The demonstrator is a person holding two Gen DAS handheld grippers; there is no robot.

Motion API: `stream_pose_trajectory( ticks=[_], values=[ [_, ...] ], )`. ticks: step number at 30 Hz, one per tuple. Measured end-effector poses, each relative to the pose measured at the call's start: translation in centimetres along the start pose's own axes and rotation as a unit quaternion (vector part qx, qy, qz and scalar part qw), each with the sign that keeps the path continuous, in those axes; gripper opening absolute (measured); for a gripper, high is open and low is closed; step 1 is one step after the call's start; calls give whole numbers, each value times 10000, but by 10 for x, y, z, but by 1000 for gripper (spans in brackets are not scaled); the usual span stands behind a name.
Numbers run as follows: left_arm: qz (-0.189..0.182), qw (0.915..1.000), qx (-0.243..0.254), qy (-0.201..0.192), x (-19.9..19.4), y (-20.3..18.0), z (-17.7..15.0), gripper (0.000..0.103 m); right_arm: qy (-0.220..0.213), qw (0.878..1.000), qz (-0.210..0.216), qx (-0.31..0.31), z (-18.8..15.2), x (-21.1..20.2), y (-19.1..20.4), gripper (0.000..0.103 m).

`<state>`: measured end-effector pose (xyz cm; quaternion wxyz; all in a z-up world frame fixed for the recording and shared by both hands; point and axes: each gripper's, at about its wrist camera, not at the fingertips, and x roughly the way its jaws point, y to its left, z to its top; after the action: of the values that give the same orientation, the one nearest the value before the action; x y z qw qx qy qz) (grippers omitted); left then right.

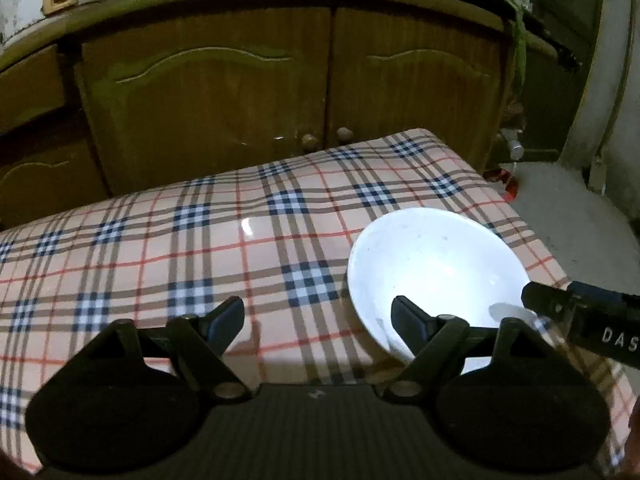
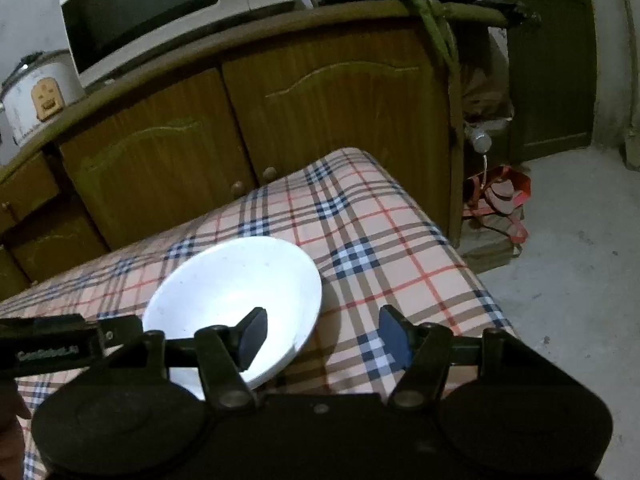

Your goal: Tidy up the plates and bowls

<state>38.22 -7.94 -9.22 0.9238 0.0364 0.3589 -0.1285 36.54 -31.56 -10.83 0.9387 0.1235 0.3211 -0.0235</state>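
A white bowl (image 1: 436, 276) sits on the counter (image 1: 160, 240), which has a checked cloth, near its right edge. The bowl has nothing in it. The left gripper (image 1: 318, 320) is wide open and holds nothing; the bowl is at about two o'clock from it. The right gripper (image 2: 322, 334) is wide open too, with nothing in it; the bowl is at about ten o'clock. Behind the counter is a brown cupboard (image 1: 280, 92).

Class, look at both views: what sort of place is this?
Probably a home kitchen or dining corner: a microwave and rice cooker on a wooden cabinet, and a white bowl on a plaid-covered table.
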Motion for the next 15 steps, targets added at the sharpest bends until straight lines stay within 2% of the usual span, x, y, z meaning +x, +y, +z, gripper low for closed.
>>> stream_pose_trajectory(
  ticks=[5, 6, 7, 8, 9, 10, 11, 12, 13, 15],
  values=[
    [-6, 9999, -96, 116, 22, 1, 3, 78, 115, 9998, 134, 17, 0, 20, 1, 75],
    [-31, 9998, -113, 136, 25, 2, 3, 68, 143, 9998, 153, 27, -1, 24, 1, 73],
    [-64, 9997, -142, 171, 29, 3, 3, 64, 177, 9997, 175, 48, -1, 28, 1, 71],
    [-140, 9995, -197, 191, 31, 5, 3, 62, 212, 9995, 214, 74, -2, 31, 0, 62],
    [-222, 9993, -249, 196, 32, 5, 3, 54, 247, 9994, 238, 96, -3, 34, 0, 52],
    [-317, 9990, -269, 182, 33, 5, 3, 46, 293, 9991, 279, 125, -4, 38, 0, 46],
    [-363, 9989, -248, 177, 34, 3, 3, 43, 321, 9989, 324, 143, -5, 40, 1, 34],
    [-415, 9988, -201, 166, 33, 1, 3, 35, 318, 9987, 374, 159, -6, 41, 1, 24],
    [-497, 9985, -159, 165, 33, -2, 3, 25, 297, 9986, 405, 165, -7, 40, 3, 25],
    [-549, 9983, -87, 187, 33, -8, 3, 17, 213, 9990, 365, 125, -8, 37, 7, 24]
  ],
)
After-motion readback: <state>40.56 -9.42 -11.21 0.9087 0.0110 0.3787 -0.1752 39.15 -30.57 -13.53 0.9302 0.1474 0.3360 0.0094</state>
